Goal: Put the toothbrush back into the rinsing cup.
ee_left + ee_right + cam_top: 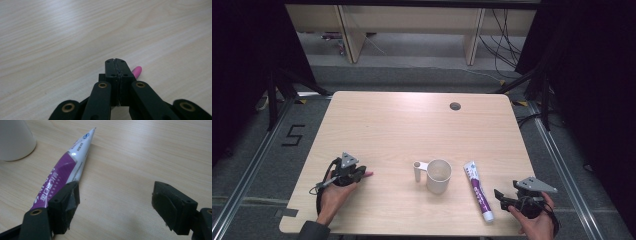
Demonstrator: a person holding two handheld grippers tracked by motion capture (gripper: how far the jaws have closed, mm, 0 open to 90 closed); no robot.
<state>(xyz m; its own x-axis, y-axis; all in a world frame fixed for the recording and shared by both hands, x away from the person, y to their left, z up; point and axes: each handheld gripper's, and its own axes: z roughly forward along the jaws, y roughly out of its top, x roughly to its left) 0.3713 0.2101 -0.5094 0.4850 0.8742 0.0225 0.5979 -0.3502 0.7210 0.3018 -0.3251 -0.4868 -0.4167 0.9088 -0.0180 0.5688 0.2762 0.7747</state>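
Observation:
A white mug (439, 176) stands at the table's front middle, its handle (417, 170) pointing left. Just right of it lies a purple and white toothpaste tube (478, 191), also in the right gripper view (62, 172). My right gripper (503, 200) is open just right of the tube's near end; in its own view (115, 205) bare table lies between the jaws and the left one overlaps the tube. My left gripper (358, 173) rests at the front left, jaws shut together (116, 68). A pink rounded tip (137, 71) pokes out beside them (369, 174); what it belongs to is hidden.
The light wooden table (412, 125) has a round cable hole (455, 106) at the back right. The mug's base (13, 140) fills the top left corner of the right gripper view. Beyond the table are wooden furniture legs and cables on the floor.

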